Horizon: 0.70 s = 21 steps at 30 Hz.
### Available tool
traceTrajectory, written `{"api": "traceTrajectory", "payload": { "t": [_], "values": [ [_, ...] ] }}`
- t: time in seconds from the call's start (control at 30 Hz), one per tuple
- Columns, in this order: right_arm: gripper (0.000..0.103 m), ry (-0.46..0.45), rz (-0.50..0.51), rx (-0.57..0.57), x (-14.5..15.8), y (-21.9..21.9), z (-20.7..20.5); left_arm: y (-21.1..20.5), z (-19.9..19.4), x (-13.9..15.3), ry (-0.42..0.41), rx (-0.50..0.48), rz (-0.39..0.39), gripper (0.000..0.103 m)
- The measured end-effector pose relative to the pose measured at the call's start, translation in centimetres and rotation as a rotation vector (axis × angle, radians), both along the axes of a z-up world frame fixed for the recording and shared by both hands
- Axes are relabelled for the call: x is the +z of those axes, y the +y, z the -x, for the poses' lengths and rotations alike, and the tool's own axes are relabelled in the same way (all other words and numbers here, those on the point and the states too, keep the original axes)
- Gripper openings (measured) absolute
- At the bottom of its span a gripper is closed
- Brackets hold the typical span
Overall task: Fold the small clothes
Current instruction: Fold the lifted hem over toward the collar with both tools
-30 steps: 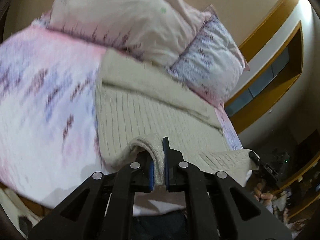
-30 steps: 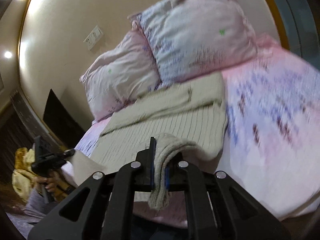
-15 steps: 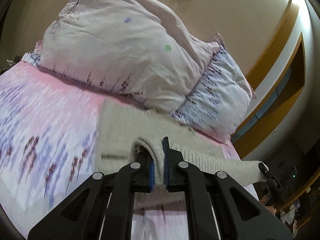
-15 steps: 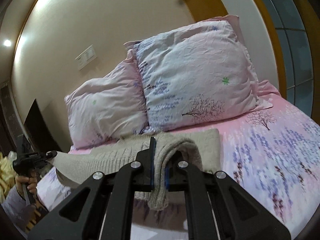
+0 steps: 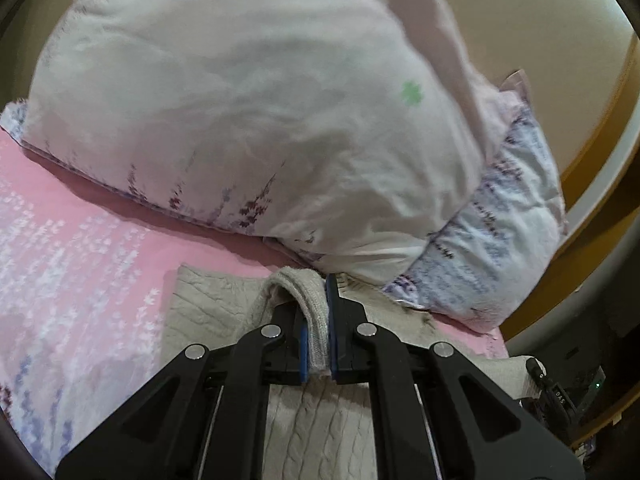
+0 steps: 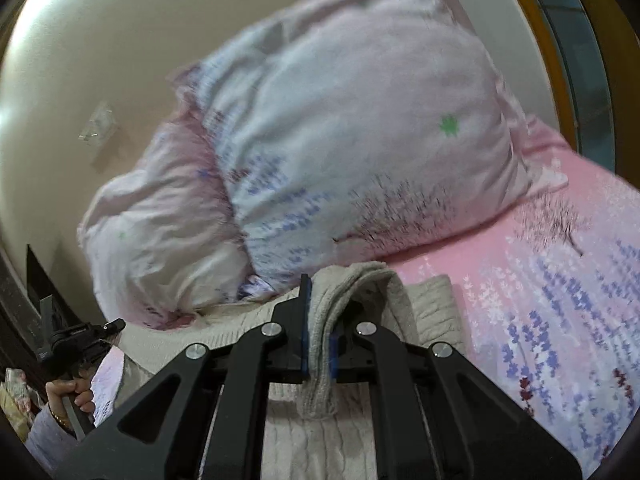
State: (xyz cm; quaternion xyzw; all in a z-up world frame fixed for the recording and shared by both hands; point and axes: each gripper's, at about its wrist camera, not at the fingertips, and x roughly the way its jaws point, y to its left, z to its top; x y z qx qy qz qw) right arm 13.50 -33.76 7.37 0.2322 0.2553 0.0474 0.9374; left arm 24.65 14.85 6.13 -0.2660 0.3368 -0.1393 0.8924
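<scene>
A beige cable-knit sweater [image 5: 208,312] lies on the pink floral bed, its far edge close to the pillows. My left gripper [image 5: 318,344] is shut on a bunched hem corner of the sweater [image 5: 310,312], carried over the garment toward the pillows. My right gripper [image 6: 318,344] is shut on the other hem corner [image 6: 332,304], which drapes over its fingers. The sweater's lower layer [image 6: 432,304] shows flat beneath. The right gripper's device also shows at the left wrist view's lower right [image 5: 556,392], and the left one in the right wrist view [image 6: 76,340].
Two large floral pillows [image 5: 248,112] [image 6: 360,128] stand against the wall just beyond the sweater. The pink bedsheet [image 5: 68,264] [image 6: 560,280] spreads to both sides. A wall switch [image 6: 98,128] is on the wall; a wooden frame [image 5: 600,152] runs at right.
Both grippers have carried the held hem forward over the sweater toward the pillows, which now fill the views. The sweater is doubled over. Both grips stay shut.
</scene>
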Motion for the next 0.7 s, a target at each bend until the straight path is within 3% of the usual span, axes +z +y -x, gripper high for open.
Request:
{"api": "traceTrajectory", "payload": {
  "t": [0.23, 0.27, 0.3, 0.37, 0.43, 0.53, 0.7],
  "values": [
    [0.009, 0.159, -0.086, -0.076, -4.2, -1.5, -3.1, -0.7, -2.7, -2.5, 0.073, -0.002, -0.011, 0.006],
    [0.014, 0.191, -0.100, -0.096, -4.7, -1.7, -3.6, -0.8, -3.0, -2.9, 0.085, -0.005, -0.012, 0.006],
    [0.030, 0.226, -0.120, -0.110, -5.1, -1.9, -4.0, -1.0, -3.4, -3.3, 0.099, -0.007, -0.014, 0.006],
    [0.047, 0.268, -0.198, -0.128, -6.1, -2.7, -5.0, -1.3, -3.9, -3.9, 0.116, -0.006, -0.008, 0.007],
    [0.053, 0.263, -0.228, -0.126, -6.0, -2.9, -5.4, -1.5, -4.4, -4.3, 0.138, -0.012, 0.004, 0.007],
    [0.061, 0.241, -0.197, -0.134, -5.3, -2.7, -5.5, -1.6, -4.9, -4.8, 0.173, -0.010, 0.023, 0.008],
    [0.062, 0.237, -0.181, -0.144, -4.6, -3.2, -4.4, -1.4, -4.3, -4.6, 0.152, -0.014, 0.024, 0.046]
  ]
}}
